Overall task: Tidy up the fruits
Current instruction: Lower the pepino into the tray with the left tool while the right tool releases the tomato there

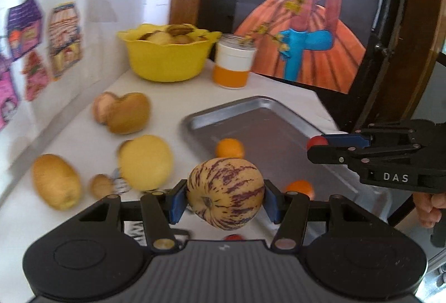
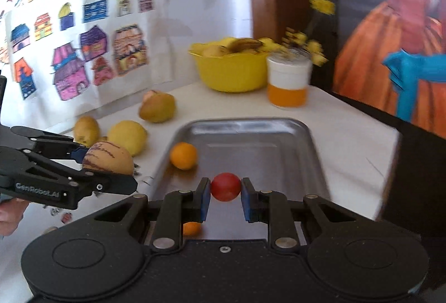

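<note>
The left gripper (image 1: pixel 225 201) clamps a cream, purple-streaked oval fruit (image 1: pixel 225 193) between its blue pads, holding it above the near left edge of a shallow rectangular metal tray (image 1: pixel 267 119). The right gripper (image 2: pixel 225 195) has its jaws drawn narrow on a small round red fruit (image 2: pixel 225 186), pinched between blue pads above the tray's floor.

In the left wrist view the right gripper enters from the right, and white letters reading "DAS" (image 1: pixel 395 177) show on its black body; part of a hand (image 1: pixel 428 208) grips its handle below. In the right wrist view the left gripper comes in from the left, and its side carries pale lettering that reads roughly "GenRobot.AI" (image 2: pixel 37 190), somewhat blurred.

Inside the tray lie two small round oranges: one (image 2: pixel 184 156) near the left wall, another (image 2: pixel 191 228) at the near end, partly hidden behind the gripper.

On the white tabletop (image 2: pixel 348 141) left of the tray sit a round yellow fruit (image 1: pixel 145 162), a yellowish-brown oval fruit (image 1: pixel 55 181), and a tan lumpy fruit (image 1: pixel 128 113) further back. A yellow scalloped plastic bowl (image 1: pixel 167 63) filled with fruit stands at the far end, with a white-and-orange cylindrical jar (image 1: pixel 233 66) just beside it, holding a sprig of yellow flowers. Coloured drawings of houses (image 2: pixel 69 52) cover the wall on the left; no writing on them can be made out.
</note>
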A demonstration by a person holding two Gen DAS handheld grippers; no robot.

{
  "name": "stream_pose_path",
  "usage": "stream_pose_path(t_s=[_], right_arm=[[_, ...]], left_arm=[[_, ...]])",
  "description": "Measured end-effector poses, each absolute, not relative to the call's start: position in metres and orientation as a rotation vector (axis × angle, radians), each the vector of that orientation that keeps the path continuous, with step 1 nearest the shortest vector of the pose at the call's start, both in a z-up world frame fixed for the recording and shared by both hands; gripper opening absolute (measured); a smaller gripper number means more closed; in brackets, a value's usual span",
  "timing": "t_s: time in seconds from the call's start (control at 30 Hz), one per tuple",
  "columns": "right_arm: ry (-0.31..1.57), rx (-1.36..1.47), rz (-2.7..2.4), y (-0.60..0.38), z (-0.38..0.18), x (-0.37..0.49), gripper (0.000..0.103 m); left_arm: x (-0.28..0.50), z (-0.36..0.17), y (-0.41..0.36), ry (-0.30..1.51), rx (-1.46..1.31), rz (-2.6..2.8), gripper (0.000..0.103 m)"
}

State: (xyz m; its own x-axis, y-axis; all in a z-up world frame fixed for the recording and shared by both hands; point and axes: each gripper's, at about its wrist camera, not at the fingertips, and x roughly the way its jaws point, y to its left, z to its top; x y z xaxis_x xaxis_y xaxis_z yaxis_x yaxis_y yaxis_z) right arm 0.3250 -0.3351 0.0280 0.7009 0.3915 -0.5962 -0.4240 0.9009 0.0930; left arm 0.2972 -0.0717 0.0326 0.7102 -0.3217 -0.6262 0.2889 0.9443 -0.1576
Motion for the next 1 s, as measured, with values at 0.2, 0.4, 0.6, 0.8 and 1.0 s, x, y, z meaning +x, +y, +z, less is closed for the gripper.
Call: stream_pose_path(t_s=[0.2, 0.4, 0.6, 0.8, 1.0], right_arm=[[0.678, -0.058, 0.45, -0.35, 0.013, 0.314, 0.025], [0.675, -0.054, 0.474, -0.352, 0.008, 0.308, 0.026], [0.664, -0.054, 0.472, -0.353, 0.007, 0.302, 0.029], [0.663, -0.056, 0.447, -0.36, 0.01, 0.295, 0.035], [0.644, -0.059, 0.415, -0.363, 0.022, 0.284, 0.056]], left_arm=[[0.296, 0.025, -0.109, 0.722, -0.01, -0.413, 0.06], [0.283, 0.023, -0.128, 0.734, 0.035, -0.455, 0.06], [0.27, 0.018, -0.142, 0.746, 0.097, -0.493, 0.06], [0.266, 0.012, -0.149, 0.764, 0.123, -0.508, 0.06], [0.262, 0.012, -0.15, 0.742, 0.13, -0.505, 0.067]])
